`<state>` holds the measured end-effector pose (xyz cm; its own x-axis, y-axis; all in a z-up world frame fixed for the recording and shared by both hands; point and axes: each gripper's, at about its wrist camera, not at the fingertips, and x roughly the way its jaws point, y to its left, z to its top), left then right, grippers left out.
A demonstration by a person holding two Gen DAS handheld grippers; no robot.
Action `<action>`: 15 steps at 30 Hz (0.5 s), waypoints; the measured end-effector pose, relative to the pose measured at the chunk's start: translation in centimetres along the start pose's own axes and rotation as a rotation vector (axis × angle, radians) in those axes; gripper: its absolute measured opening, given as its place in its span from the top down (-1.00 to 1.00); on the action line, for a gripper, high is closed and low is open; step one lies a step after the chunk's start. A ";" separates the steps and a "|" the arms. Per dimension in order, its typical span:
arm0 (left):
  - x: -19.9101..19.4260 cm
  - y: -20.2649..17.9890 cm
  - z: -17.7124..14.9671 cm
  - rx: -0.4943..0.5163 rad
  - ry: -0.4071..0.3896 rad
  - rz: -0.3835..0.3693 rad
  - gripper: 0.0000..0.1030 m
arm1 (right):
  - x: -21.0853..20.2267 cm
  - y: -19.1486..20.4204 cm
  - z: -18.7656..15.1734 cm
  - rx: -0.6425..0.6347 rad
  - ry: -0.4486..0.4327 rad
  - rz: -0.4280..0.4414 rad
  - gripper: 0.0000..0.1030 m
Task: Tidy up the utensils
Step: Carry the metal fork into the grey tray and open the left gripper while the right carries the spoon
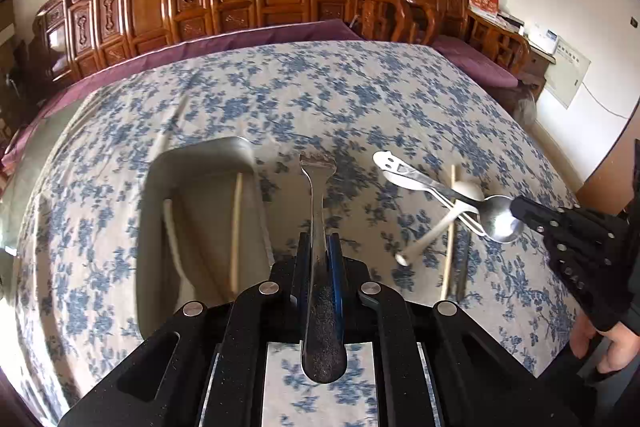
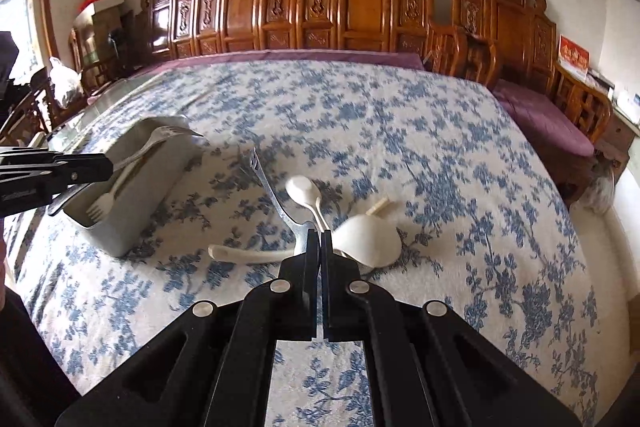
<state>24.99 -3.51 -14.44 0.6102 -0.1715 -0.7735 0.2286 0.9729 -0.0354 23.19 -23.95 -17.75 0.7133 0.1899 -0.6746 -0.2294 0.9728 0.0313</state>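
Note:
My left gripper [image 1: 320, 243] is shut on a metal fork [image 1: 318, 187], whose tines point away from me, just right of the grey bin [image 1: 156, 195]. The right wrist view shows that fork [image 2: 160, 139] hanging over the bin [image 2: 132, 223], in the left gripper [image 2: 108, 167]. My right gripper [image 2: 320, 233] is shut on a metal spoon [image 2: 266, 179] at its bowl end, and the handle slants up and away. In the left wrist view the right gripper [image 1: 516, 207] pinches the spoon's bowl [image 1: 500, 223] above a white spoon [image 1: 468, 189] and chopsticks [image 1: 448, 259].
Inside the bin lie a white fork [image 2: 100, 207] and a chopstick [image 1: 236, 223]. A small white spoon [image 2: 304, 189] and a large white ladle [image 2: 368, 235] lie on the blue floral tablecloth [image 2: 440, 155]. A carved wooden bench [image 2: 360, 7] with a purple cushion stands behind the table.

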 end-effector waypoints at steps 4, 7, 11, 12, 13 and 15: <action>-0.3 1.8 0.2 -0.025 -0.009 0.016 0.85 | -0.6 1.5 0.7 -0.041 -0.021 0.002 0.96; -0.2 3.4 0.3 -0.050 -0.015 0.027 0.85 | -0.8 2.7 1.1 -0.073 -0.033 0.001 0.96; 0.6 5.4 0.2 -0.078 -0.007 0.045 0.85 | -0.6 4.0 1.7 -0.106 -0.037 0.000 0.96; 0.9 5.8 0.2 -0.084 -0.003 0.049 0.85 | -0.5 4.3 1.8 -0.112 -0.036 0.001 0.96; 1.3 6.3 0.1 -0.091 0.002 0.052 0.85 | -0.4 4.6 1.9 -0.122 -0.035 -0.002 0.96; 2.0 7.0 -0.1 -0.099 0.008 0.056 0.85 | -0.1 5.1 2.0 -0.129 -0.031 -0.004 0.96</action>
<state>27.73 2.95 -16.27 0.6135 -0.1151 -0.7813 0.1176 0.9916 -0.0537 23.31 -18.77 -16.01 0.7339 0.1921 -0.6516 -0.3082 0.9489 -0.0673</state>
